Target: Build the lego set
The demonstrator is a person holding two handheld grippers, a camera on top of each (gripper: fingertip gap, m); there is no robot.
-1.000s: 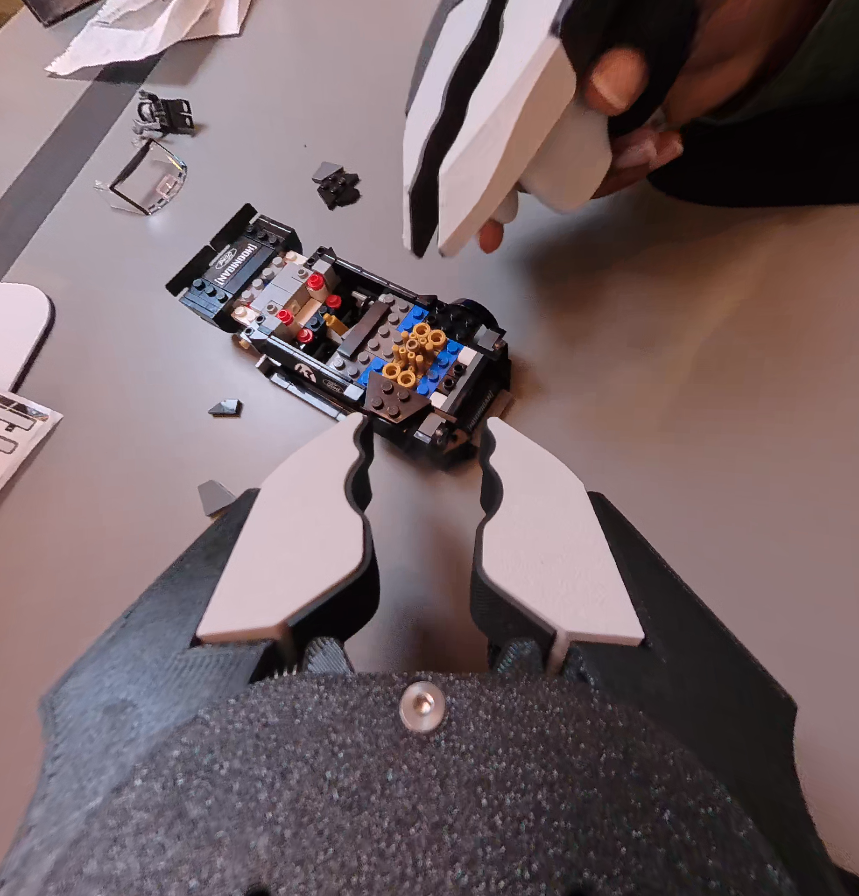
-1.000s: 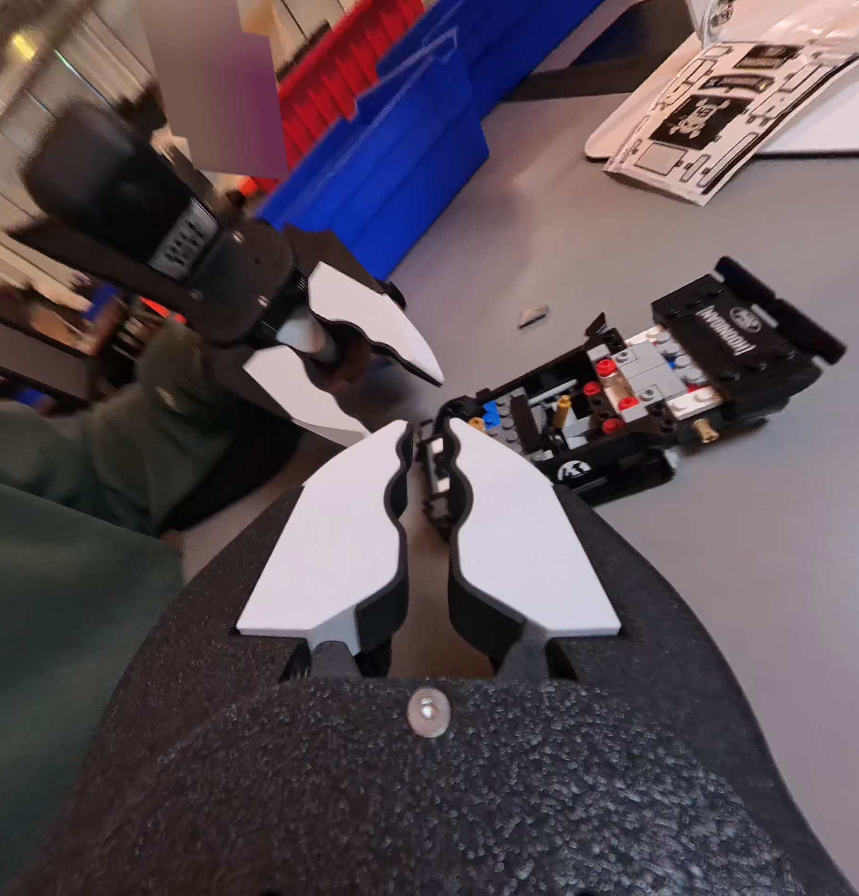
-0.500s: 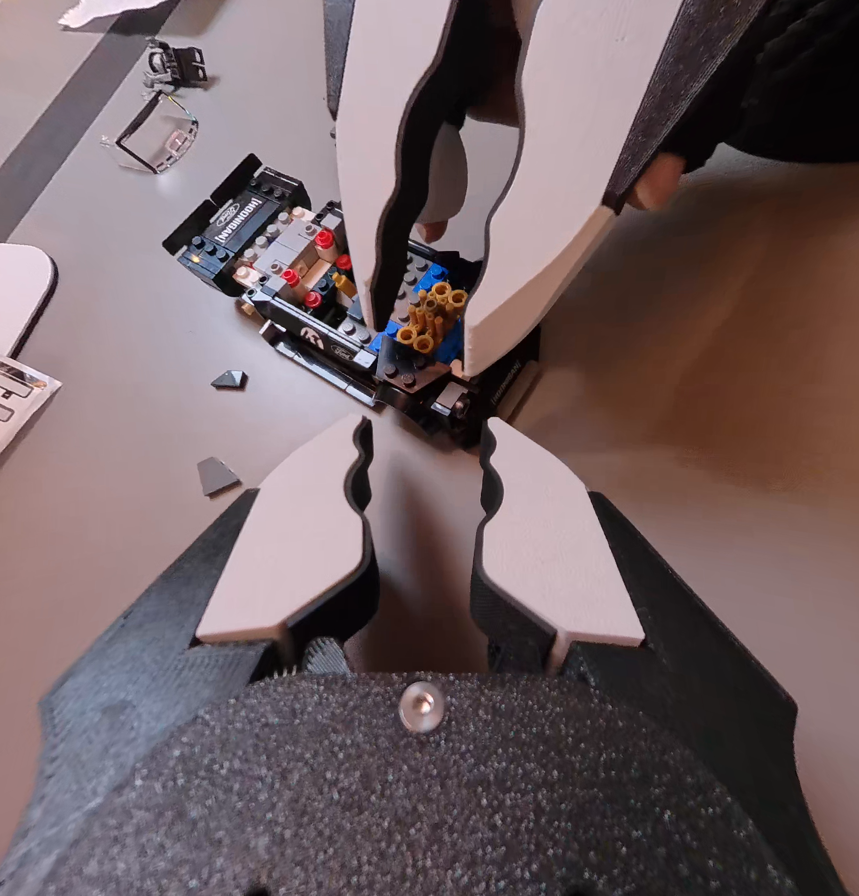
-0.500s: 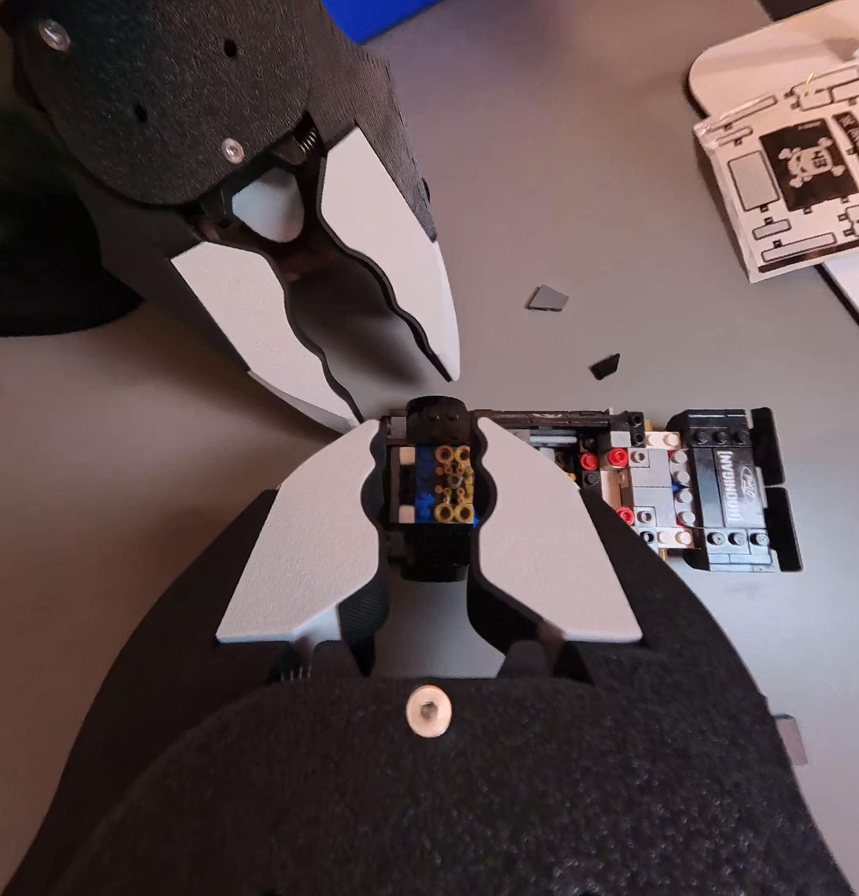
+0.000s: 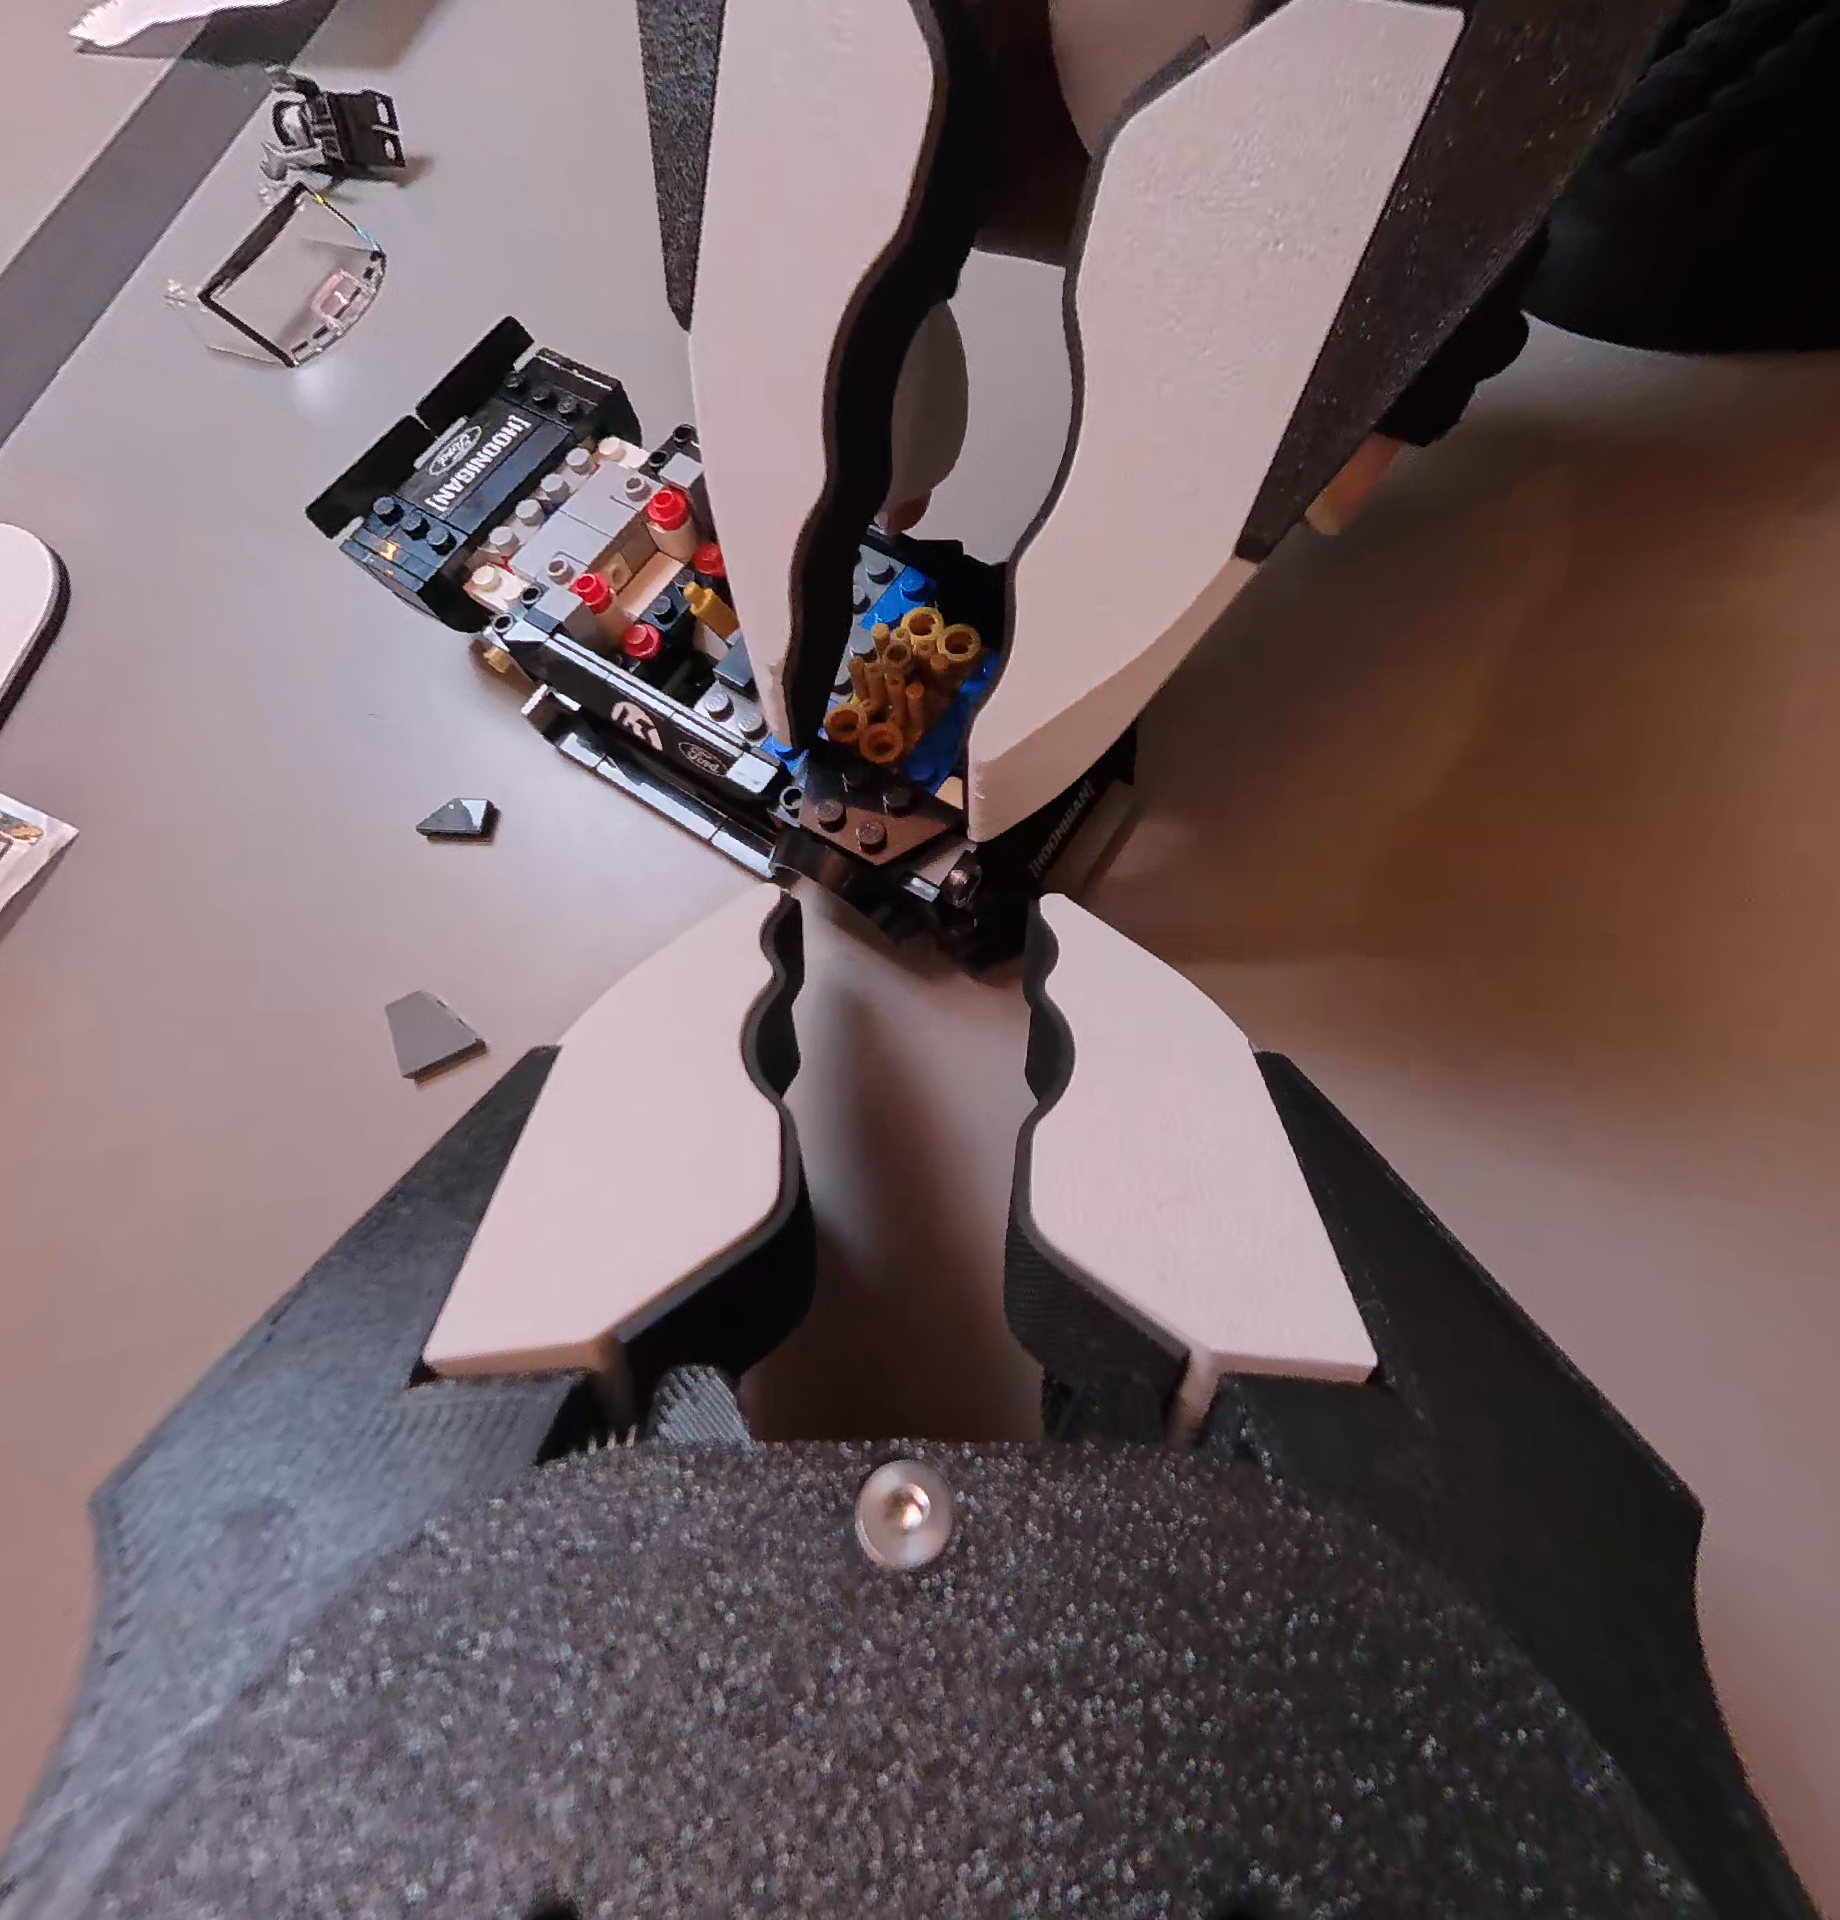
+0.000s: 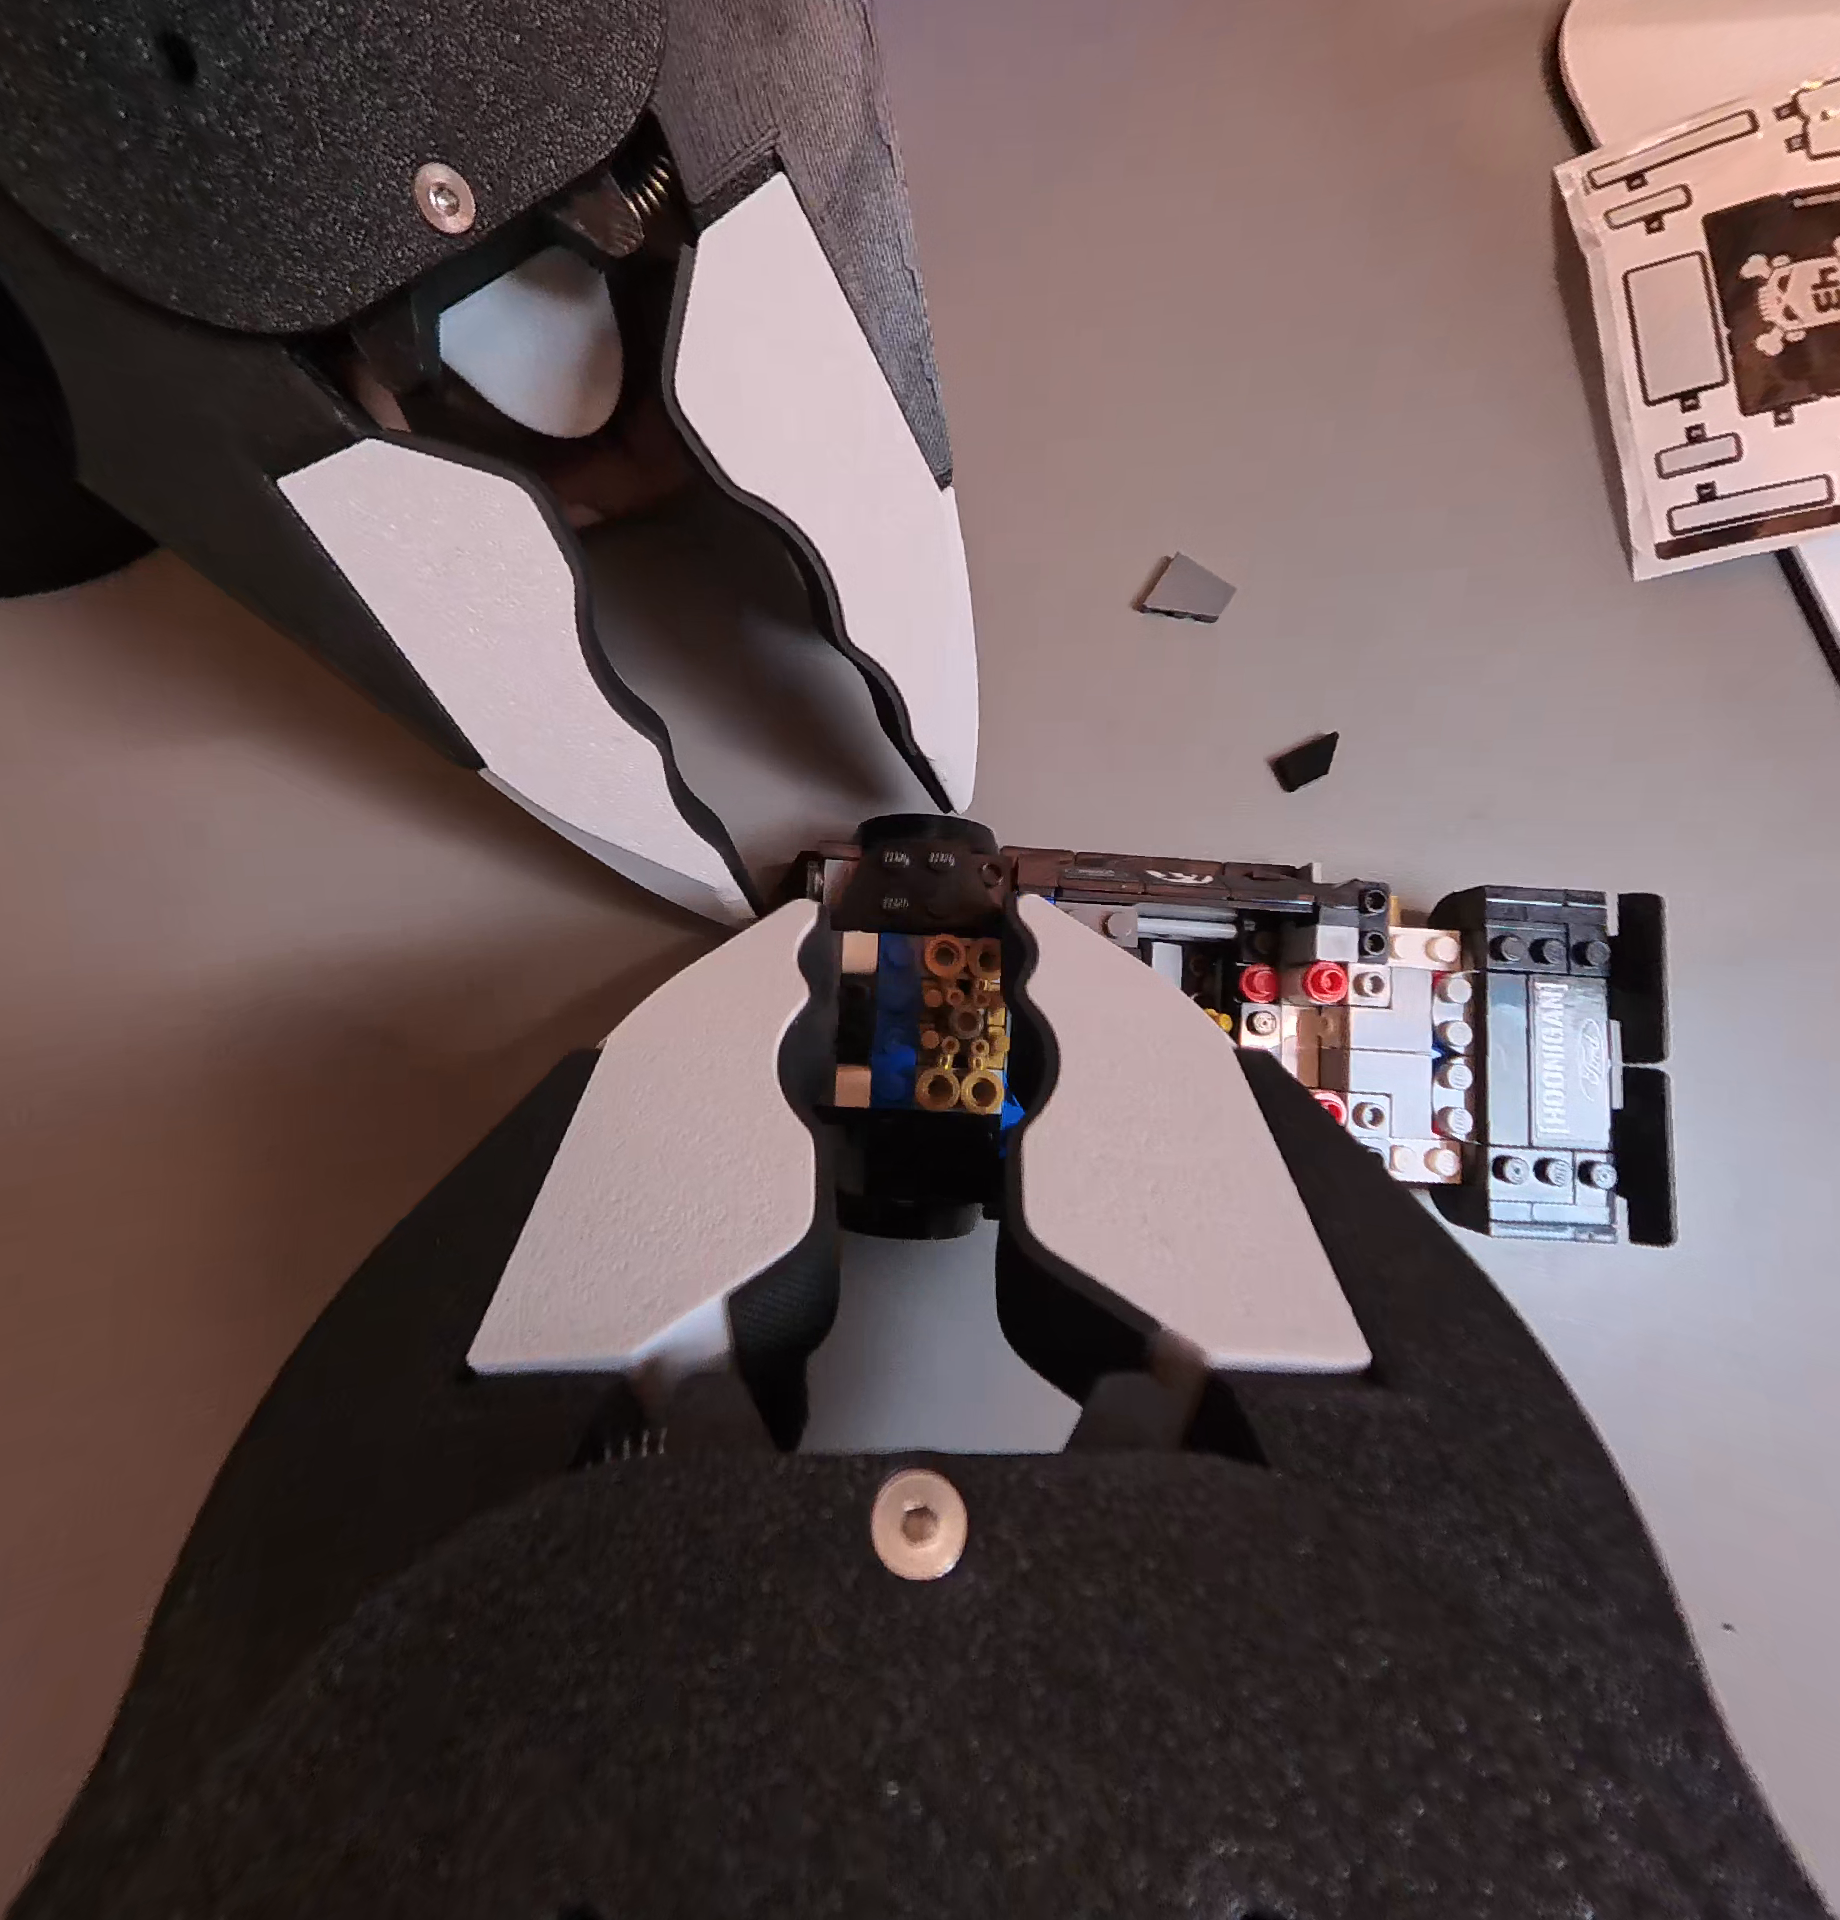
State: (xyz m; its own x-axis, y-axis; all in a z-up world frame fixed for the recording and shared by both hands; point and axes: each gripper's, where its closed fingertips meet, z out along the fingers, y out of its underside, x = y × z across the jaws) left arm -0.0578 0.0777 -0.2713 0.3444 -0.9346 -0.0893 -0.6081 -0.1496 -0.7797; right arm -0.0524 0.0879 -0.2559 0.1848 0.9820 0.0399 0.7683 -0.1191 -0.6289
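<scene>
Right wrist view puts the car (image 6: 1248,1029) side-on on the table (image 6: 1415,416), and your right gripper (image 6: 916,914) straddles its front end from above, one finger either side of the gold-and-blue stud block. Fingers are about half spread; can't tell if they actually pinch the car or just sit beside it. Your left gripper (image 5: 905,914) is wide open and holding nothing, tips just beside the car's nose, maybe touching.

Count: one car, two loose dark wedge tiles (image 5: 457,818) near its side, one clear windscreen piece (image 5: 282,296) and one small black-and-grey part (image 5: 334,135) farther off, and one sticker sheet (image 6: 1747,332) at the table edge.
</scene>
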